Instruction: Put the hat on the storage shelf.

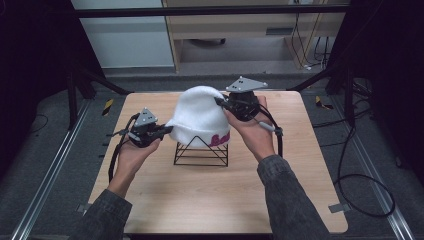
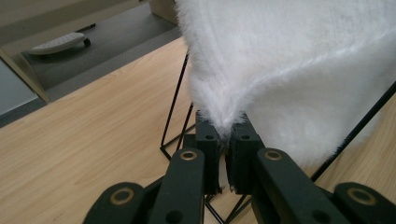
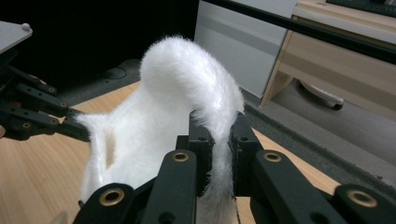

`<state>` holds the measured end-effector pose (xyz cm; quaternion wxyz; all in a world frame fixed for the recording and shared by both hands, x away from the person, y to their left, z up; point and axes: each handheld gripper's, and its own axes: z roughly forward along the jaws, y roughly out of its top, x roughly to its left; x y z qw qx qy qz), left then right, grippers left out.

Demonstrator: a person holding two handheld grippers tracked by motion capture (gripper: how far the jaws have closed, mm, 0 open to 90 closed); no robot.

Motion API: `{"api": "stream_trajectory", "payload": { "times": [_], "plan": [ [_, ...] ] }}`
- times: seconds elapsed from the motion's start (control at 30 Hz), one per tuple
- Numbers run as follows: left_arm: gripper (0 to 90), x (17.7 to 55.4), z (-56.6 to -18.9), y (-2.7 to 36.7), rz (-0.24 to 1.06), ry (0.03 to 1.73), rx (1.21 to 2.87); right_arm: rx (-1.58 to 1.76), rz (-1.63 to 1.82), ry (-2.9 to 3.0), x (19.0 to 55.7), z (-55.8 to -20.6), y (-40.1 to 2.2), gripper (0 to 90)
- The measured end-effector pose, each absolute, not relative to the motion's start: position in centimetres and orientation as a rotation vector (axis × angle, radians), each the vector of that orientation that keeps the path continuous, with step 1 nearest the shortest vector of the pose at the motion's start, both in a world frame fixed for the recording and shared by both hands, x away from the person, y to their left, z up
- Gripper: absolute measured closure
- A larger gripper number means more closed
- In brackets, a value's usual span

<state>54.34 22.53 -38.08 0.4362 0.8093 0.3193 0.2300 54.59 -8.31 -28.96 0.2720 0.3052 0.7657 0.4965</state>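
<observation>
White fuzzy beanie (image 1: 199, 117) sat over a black wire stand (image 1: 201, 150) near the middle of the wooden counter (image 1: 210, 200), pink lettering on its lower front edge (word not readable).

Left gripper (image 1: 161, 131): jaws closed on a pinch of the beanie's lower left edge; in the left gripper view (image 2: 225, 154) a tuft of pile was squeezed between them, with almost no gap. Right gripper (image 1: 223, 103): jaws closed on a fold at the upper right side of the crown; in the right gripper view (image 3: 218, 154) a thick ridge of fabric ran down between them, and the left gripper (image 3: 70, 128) showed beyond, at the far edge of the beanie (image 3: 154, 135).

Handling, judged: light and soft; no stiffness of its own, the shape came from the stand. The fabric puckered toward each grip, so it will probably stretch and sag when pulled. The pile looked plush and may slip from a shallow pinch. Not fragile, though the wire corners could snag the knit. Best hold seemed the folded brim or a doubled fold, taken deep, on opposite sides so it lifts evenly off the stand (which looked light and might come along).
</observation>
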Motion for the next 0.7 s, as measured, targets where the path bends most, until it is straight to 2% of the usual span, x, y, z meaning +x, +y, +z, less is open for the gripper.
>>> {"api": "stream_trajectory", "payload": {
  "times": [0.23, 0.7],
  "plan": [
    [84.2, 54.0, -39.2, 23.0, 0.565, 0.792, 2.029, 0.819, 1.334, 2.091, 54.1, -30.5, -8.0, 82.7],
    [84.2, 53.3, -40.1, 23.2, 0.549, 0.782, 2.038, 0.777, 1.347, 2.133, 52.7, -30.9, -7.7, 82.5]
  ]
}}
